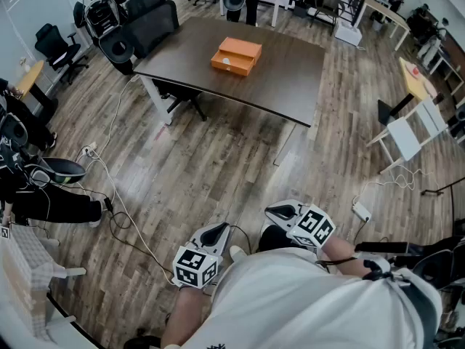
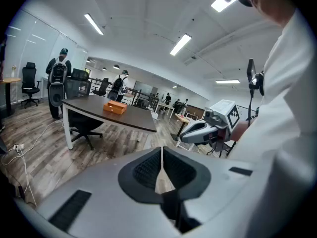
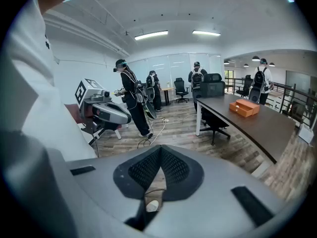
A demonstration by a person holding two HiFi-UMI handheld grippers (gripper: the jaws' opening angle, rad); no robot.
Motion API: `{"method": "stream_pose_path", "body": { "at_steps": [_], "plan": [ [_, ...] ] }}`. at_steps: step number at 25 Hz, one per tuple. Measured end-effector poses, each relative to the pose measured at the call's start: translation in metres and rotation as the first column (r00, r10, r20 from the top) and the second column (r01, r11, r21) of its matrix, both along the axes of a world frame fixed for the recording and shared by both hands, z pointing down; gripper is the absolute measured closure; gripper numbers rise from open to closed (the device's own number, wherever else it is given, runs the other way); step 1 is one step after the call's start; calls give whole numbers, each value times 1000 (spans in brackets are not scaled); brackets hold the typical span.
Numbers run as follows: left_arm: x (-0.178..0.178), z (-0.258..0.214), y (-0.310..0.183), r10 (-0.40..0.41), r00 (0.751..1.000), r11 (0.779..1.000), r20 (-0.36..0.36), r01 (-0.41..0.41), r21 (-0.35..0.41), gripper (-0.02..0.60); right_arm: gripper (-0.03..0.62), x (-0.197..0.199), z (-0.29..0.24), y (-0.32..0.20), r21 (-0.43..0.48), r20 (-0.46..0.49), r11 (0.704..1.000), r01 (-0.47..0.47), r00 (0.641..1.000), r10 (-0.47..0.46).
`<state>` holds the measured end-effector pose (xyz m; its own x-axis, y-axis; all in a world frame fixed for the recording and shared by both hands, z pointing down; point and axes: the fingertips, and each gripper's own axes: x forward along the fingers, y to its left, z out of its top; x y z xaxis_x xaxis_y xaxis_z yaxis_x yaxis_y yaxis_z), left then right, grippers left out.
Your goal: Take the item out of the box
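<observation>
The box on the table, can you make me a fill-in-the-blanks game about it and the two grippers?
1. The box on the dark table is coloured ____.
2. The left gripper and the right gripper both have their jaws ____, with nothing held between them.
3. The person holding the grippers wears a shirt that is ____.

Missing words: orange; shut; white.

A white T-shirt (image 1: 290, 304) is worn; the grey plastic left claw (image 1: 216, 231) and right claw (image 1: 280, 211) have black mesh pads (image 2: 146, 170), with black-and-white marker cubes (image 1: 195, 266) behind them.
</observation>
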<state>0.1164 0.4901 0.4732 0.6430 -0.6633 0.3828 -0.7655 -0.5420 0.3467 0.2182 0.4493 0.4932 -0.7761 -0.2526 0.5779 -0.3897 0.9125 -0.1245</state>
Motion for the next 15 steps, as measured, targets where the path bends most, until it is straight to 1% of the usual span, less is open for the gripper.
{"method": "stream_pose_path", "body": {
  "at_steps": [3,9,12,15],
  "plan": [
    [3,-1,-9,18,1000,1000,7,-18,6,558,592,1,0,-8,-2,2,1000,-17,1000,17],
    [5,5,-33,32,999,999,10,-32,-12,558,592,7,0,-33,-10,5,999,-41,999,41],
    [7,5,-59,40,999,999,14,-40,-19,558,592,10,3,-58,-19,12,999,-51,999,52],
    [9,4,-98,38,999,999,27,-37,-20,558,592,10,6,-99,-21,28,998,-61,998,61]
  ]
}}
